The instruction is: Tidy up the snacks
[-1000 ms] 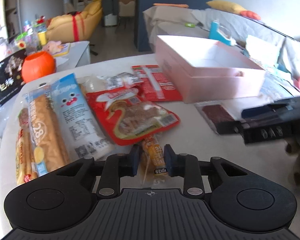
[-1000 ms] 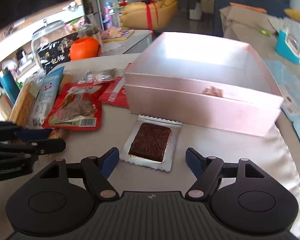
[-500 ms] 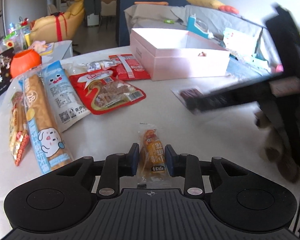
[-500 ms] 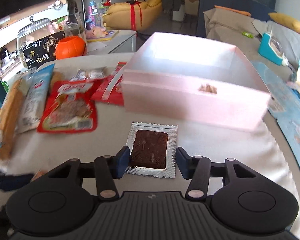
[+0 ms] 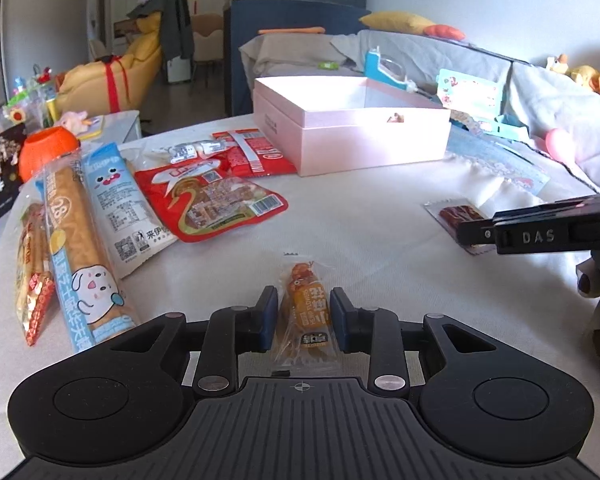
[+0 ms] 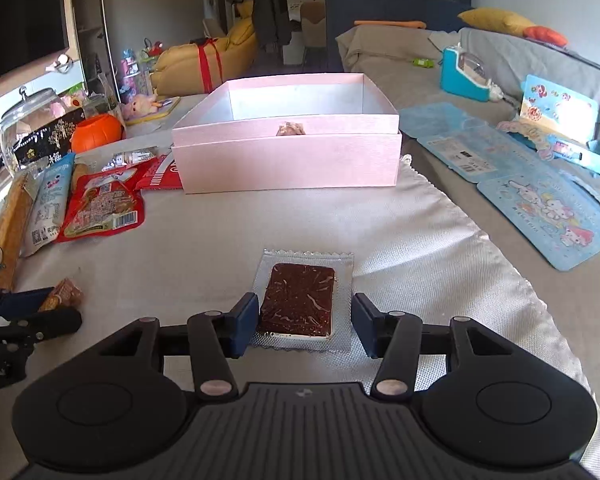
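Observation:
My left gripper (image 5: pixel 304 316) is shut on a small orange snack packet (image 5: pixel 306 304), which lies lengthwise between the blue pads just over the white tablecloth. My right gripper (image 6: pixel 305 320) is shut on a silver packet with a dark brown slab (image 6: pixel 300 296), its pads against the packet's two side edges. An open pink box (image 6: pixel 288 160) stands beyond it at the back, with one small item (image 6: pixel 290 128) showing over its front wall. In the left wrist view the right gripper (image 5: pixel 476 232) comes in from the right edge. The left gripper (image 6: pixel 32 308) shows at the lower left of the right wrist view.
More snacks lie left of the pink box (image 5: pixel 372 140): a red pouch (image 5: pixel 216 196), a flat red packet (image 5: pixel 256 152) and long bread packets (image 5: pixel 80 240). An orange pumpkin pot (image 5: pixel 46 152) and a glass jar (image 6: pixel 32 120) stand far left. Blue cartoon cardboard (image 6: pixel 540 200) lies right.
The right jaws closed onto the silver packet and drew it back, away from the pink box. The left gripper pulled the orange packet out of the snack pile toward the near side.

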A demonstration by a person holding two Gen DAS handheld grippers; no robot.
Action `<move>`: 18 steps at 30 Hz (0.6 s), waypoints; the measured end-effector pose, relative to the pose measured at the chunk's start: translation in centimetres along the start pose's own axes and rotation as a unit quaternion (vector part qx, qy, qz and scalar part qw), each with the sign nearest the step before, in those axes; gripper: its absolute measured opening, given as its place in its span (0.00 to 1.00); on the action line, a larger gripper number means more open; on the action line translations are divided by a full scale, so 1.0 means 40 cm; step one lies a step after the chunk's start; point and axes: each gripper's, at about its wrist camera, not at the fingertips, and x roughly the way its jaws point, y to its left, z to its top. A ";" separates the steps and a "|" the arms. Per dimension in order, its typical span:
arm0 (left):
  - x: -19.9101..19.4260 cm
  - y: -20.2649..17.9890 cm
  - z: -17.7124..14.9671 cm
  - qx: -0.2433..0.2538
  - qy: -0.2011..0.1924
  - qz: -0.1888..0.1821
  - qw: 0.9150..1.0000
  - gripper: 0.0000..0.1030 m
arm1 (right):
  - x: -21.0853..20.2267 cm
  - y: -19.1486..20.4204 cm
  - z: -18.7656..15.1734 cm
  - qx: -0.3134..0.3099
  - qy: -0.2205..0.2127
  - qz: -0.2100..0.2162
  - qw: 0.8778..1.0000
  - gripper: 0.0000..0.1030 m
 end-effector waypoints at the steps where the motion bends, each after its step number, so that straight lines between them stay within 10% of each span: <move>1: 0.000 0.001 0.000 -0.001 0.000 0.000 1.000 0.32 | 0.000 0.005 -0.002 -0.004 -0.001 -0.004 1.000 0.50; 15: -0.010 0.001 0.086 -0.041 0.005 -0.027 0.999 0.24 | -0.013 -0.015 0.043 0.023 0.015 0.049 0.998 0.46; 18: -0.017 -0.018 0.165 -0.024 -0.024 -0.023 0.999 0.24 | -0.048 -0.034 0.104 0.022 -0.005 0.070 0.997 0.24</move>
